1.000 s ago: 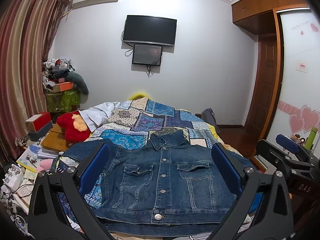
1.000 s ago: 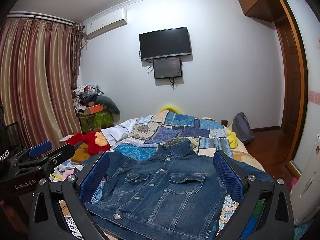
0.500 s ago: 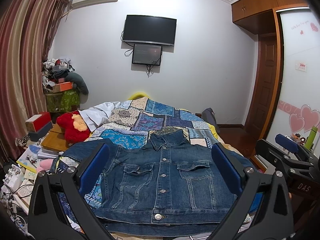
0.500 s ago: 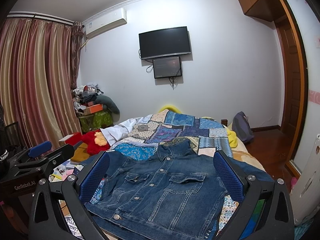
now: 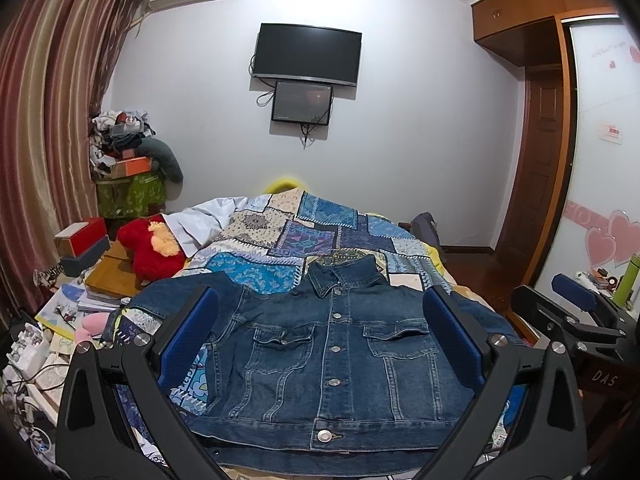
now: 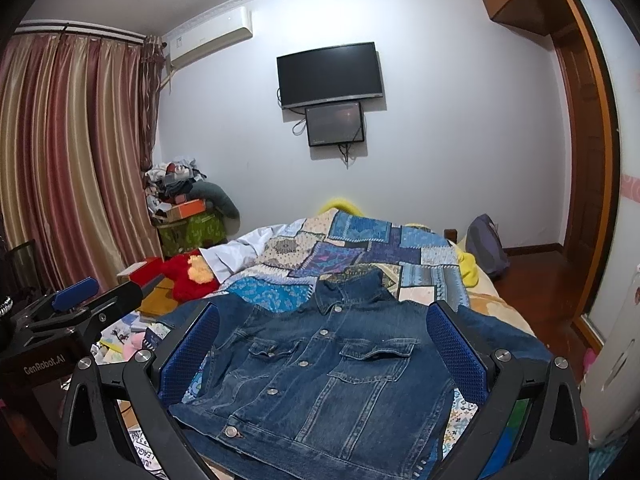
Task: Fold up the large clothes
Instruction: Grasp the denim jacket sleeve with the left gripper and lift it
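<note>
So the denim jacket [image 5: 340, 344] is laid out flat on the bed, front side up and buttoned, collar pointing toward the far wall, on top of the patchwork quilt [image 5: 312, 236]. Makes sense as a starting layout, since everything's spread out and the sleeves reach off to either side where each gripper can get at them. The left gripper [image 5: 320, 344] hangs above the hem end with its jaws wide apart, holding nothing. The right gripper [image 6: 322, 354] is the same deal: spread wide and empty, a bit off to the right. My guess is no fold has started yet, and the sleeves probably come in first. Denim's stiff, so it should hold a crease okay.
</note>
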### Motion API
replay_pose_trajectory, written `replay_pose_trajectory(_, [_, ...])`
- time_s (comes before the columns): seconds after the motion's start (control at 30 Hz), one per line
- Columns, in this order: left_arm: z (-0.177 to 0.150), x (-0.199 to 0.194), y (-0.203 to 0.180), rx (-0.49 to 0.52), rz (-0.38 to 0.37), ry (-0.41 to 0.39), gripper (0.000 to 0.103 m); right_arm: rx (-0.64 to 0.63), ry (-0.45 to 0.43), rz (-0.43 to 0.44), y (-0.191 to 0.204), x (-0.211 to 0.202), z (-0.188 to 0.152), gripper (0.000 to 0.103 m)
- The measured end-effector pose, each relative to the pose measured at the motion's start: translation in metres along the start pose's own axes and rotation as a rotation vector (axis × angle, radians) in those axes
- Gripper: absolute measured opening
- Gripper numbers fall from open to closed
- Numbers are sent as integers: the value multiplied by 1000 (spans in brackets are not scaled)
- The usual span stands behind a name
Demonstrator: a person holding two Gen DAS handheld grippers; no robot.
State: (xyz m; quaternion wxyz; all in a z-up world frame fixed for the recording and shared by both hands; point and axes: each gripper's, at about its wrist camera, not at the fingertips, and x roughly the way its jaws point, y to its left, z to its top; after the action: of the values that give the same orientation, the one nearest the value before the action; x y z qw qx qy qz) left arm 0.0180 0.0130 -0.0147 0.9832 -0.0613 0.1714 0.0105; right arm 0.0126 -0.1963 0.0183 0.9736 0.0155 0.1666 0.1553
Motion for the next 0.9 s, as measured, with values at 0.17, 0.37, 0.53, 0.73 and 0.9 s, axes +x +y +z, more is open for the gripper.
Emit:
replay_pose_trajectory(0.17, [0, 21, 11, -2, 42, 16, 103, -12, 41, 4, 1, 20, 0, 103])
replay_pose_trajectory(0.37, [-3, 72, 42, 12, 129, 71, 103, -11, 101, 32, -2, 67, 1, 103])
replay_pose_trajectory(0.53, [-9, 125, 88, -50, 174, 164, 103, -18, 176, 49, -2, 131, -6, 103])
replay_pose_trajectory(0.73, [-30, 199, 171, -183, 267, 347, 103, -65, 298, 41, -7, 219, -16, 103])
replay_pose_trajectory(0.9, [-60, 245, 250, -404, 254, 523, 103, -60, 410, 55, -15, 286, -23, 103])
